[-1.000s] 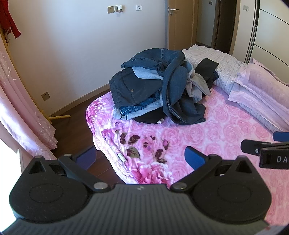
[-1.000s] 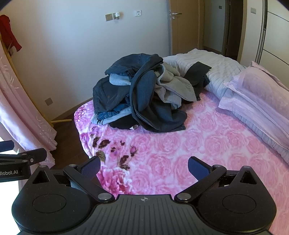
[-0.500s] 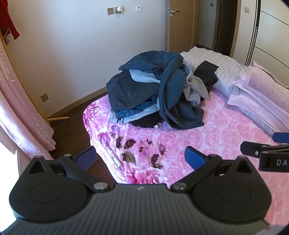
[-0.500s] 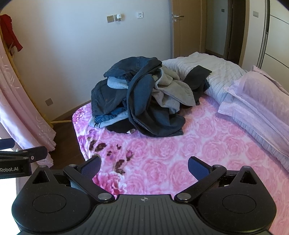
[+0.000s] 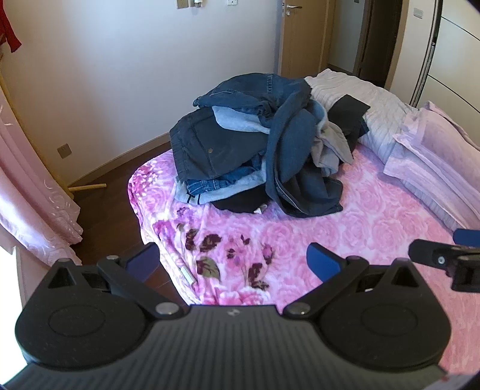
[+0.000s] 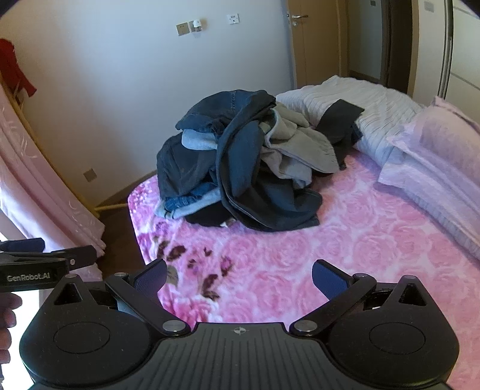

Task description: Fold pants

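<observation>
The pile point(image 5: 264, 150) hides its own lower layers: a black garment point(image 5: 240, 201) shows only as an edge under the jeans, and how many pairs lie there cannot be told. A dark cloth point(image 6: 339, 120) behind the pile is half covered. The pillows point(image 5: 435, 162) run off the right edge in both views. The red garment point(image 6: 18, 72) (upper left) is cut by the frame. The right gripper point(image 5: 450, 255) shows only partly at the left view's edge. Wall switches point(image 6: 192, 25) are too small to read.

Both claws nearer pants pile point(image 5: 258, 144), now larger in view.
</observation>
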The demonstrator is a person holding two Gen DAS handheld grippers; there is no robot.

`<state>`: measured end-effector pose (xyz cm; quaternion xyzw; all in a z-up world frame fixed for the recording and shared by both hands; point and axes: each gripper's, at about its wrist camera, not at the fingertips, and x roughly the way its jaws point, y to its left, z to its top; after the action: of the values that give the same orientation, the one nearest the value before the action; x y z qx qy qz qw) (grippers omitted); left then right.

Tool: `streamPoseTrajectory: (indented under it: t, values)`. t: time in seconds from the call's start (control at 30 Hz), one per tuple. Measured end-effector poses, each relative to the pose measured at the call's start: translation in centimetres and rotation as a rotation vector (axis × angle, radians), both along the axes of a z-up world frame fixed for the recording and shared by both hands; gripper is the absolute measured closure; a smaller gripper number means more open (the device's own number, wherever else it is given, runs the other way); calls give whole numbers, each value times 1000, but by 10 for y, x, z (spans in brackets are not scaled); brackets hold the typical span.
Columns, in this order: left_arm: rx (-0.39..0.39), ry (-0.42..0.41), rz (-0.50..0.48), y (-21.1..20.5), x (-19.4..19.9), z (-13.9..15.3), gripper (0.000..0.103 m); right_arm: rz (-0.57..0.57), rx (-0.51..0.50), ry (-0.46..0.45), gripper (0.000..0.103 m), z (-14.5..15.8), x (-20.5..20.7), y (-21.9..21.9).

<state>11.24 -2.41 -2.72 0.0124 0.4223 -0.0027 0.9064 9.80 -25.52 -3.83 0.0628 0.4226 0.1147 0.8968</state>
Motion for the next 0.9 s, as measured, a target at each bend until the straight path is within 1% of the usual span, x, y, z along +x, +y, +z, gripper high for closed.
streamPoseTrajectory:
  t: [0.07,0.1,0.13,0.17,0.2,0.23,0.4,0.5,0.67,0.77,0.9]
  values:
    - [-11,9,4,9,23,-5,0,-14,8,-5,2,-3,15,3]
    - [-18,13,2,14,37,-7,0,-47,8,-10,2,-4,25,5]
    - [-22,12,-6,17,51,-9,0,-57,9,-13,7,-6,35,8]
    - [-28,11,-15,20,64,-10,0,-65,12,-9,22,-8,48,11]
    - [-33,13,-26,23,82,-12,1,-83,7,1,29,-11,62,14]
    - [-34,17,-36,25,98,-14,1,-99,7,6,32,-14,76,18]
    - [-64,36,-106,37,185,-17,5,-144,-4,14,32,-23,147,41]
    - [-61,48,-146,41,243,-20,9,-178,-15,-2,37,-28,193,54]
    - [-48,51,-198,43,333,-26,10,-240,-26,-22,44,-38,269,70]
    - [-42,59,-221,41,381,-34,11,-272,-33,-18,46,-48,313,75]
    - [-40,77,-247,39,427,-49,13,-300,-46,-18,46,-61,361,75]
